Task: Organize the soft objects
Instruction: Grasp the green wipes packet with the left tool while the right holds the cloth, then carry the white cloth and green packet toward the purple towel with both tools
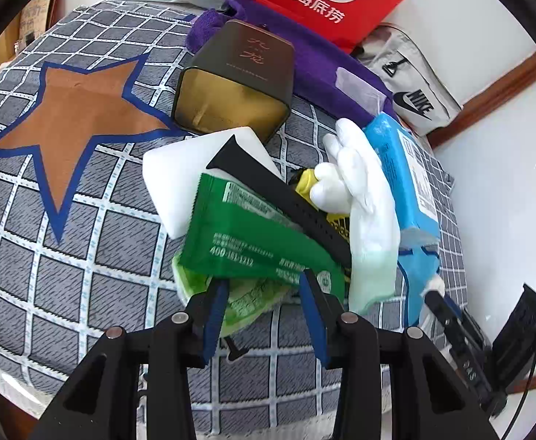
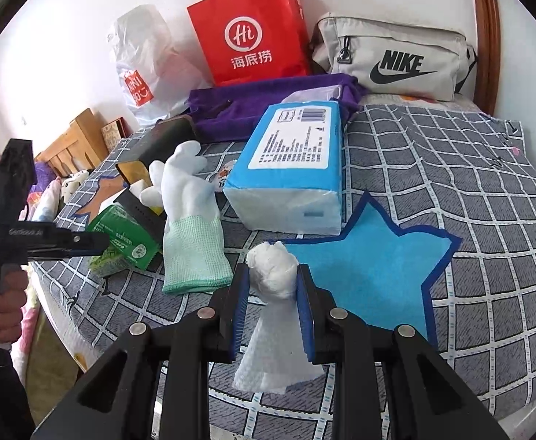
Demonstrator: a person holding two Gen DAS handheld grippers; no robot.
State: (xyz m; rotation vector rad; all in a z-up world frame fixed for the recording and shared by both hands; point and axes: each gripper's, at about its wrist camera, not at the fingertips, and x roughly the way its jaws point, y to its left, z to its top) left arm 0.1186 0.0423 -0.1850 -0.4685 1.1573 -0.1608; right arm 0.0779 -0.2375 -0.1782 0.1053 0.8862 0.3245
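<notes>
My left gripper is open over a pale green packet, with its tips at the edge of a dark green wipes pack. The pads press on neither. A black strap, a white foam block and a white glove lie in the same heap. My right gripper is shut on a crumpled white tissue, held above the bedspread near a blue star patch. From the right wrist view, the glove lies flat beside a blue tissue pack.
A dark tin box lies on its side behind the heap, next to an orange star patch. A purple towel, a red paper bag, a white plastic bag and a grey Nike bag line the wall. A person's hand holds the left gripper.
</notes>
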